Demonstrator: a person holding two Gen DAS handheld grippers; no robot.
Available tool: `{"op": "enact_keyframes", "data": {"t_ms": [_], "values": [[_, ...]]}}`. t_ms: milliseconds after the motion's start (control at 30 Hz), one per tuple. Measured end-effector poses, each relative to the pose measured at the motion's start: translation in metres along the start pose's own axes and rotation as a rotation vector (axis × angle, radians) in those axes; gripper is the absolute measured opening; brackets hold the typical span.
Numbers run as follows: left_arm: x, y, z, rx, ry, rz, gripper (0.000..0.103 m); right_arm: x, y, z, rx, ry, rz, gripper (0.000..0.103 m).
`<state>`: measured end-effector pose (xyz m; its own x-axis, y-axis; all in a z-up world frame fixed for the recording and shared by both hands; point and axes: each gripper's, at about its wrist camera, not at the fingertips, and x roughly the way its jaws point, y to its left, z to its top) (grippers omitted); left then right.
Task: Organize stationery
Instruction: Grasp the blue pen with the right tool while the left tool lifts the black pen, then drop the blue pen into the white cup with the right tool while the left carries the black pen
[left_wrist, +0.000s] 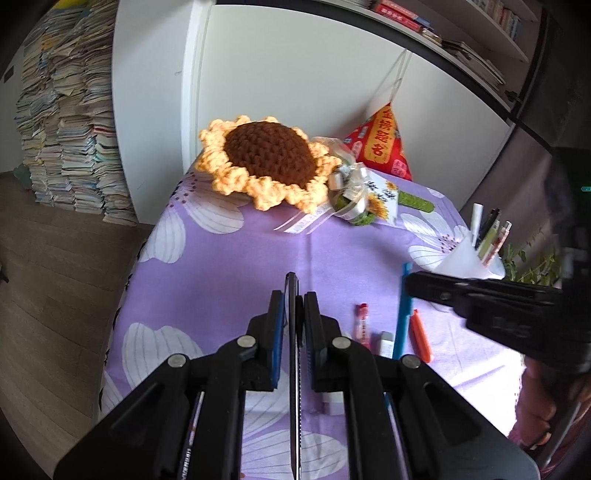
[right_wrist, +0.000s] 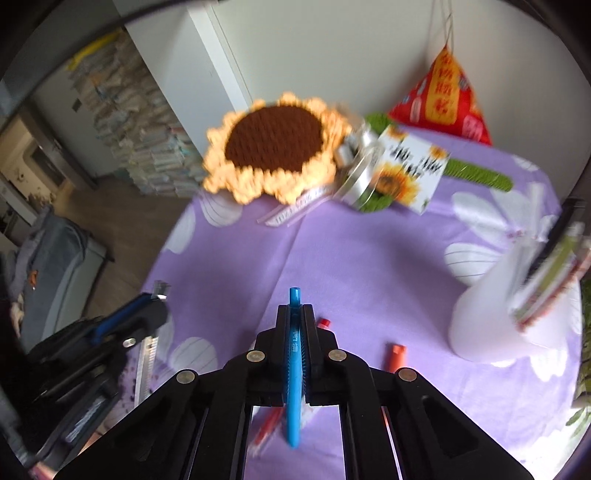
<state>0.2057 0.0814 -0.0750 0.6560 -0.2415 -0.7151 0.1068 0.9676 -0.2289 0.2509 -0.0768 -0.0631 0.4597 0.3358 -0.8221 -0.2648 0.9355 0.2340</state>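
My left gripper (left_wrist: 294, 295) is shut on a thin dark ruler (left_wrist: 293, 369), held edge-up above the purple flowered tablecloth (left_wrist: 240, 266). My right gripper (right_wrist: 294, 308) is shut on a blue pen (right_wrist: 293, 369) and holds it above the cloth; the pen also shows in the left wrist view (left_wrist: 402, 314). A white pen cup (right_wrist: 491, 325) with several pens stands at the right, also in the left wrist view (left_wrist: 465, 258). On the cloth lie a red pen (left_wrist: 362, 325), an orange marker (left_wrist: 421, 336) and a small white eraser (left_wrist: 384, 341).
A crocheted sunflower (left_wrist: 266, 162) with ribbon and a card (right_wrist: 406, 173) lies at the back of the table, with a red pyramid bag (left_wrist: 384, 144) behind it. The table's left edge drops to a wooden floor (left_wrist: 48, 277). Stacked books (left_wrist: 66, 129) stand far left.
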Motion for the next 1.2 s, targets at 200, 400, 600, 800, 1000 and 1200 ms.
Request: {"op": "enact_keyframes", "data": {"t_ms": [200,400,600,800,1000,1200], "values": [[-0.005,-0.027,0.005,0.047,-0.016,-0.043,0.009,-0.06,-0.02,-0.007,0.031,-0.13,0.001,0.006],[-0.013,-0.065,0.012,0.108,-0.047,-0.096,0.009,-0.108,-0.046,-0.001,0.081,-0.253,-0.031,0.006],[-0.019,-0.089,0.016,0.138,-0.064,-0.122,0.009,-0.148,-0.067,0.005,0.113,-0.363,-0.065,0.006],[-0.024,-0.105,0.018,0.154,-0.077,-0.132,0.009,-0.164,-0.086,0.012,0.139,-0.441,-0.154,0.006],[-0.023,-0.111,0.019,0.154,-0.072,-0.127,0.009,-0.16,-0.111,0.008,0.19,-0.471,-0.201,0.006],[-0.024,-0.121,0.022,0.173,-0.075,-0.123,0.009,-0.141,-0.131,-0.004,0.241,-0.464,-0.212,0.006]]}}
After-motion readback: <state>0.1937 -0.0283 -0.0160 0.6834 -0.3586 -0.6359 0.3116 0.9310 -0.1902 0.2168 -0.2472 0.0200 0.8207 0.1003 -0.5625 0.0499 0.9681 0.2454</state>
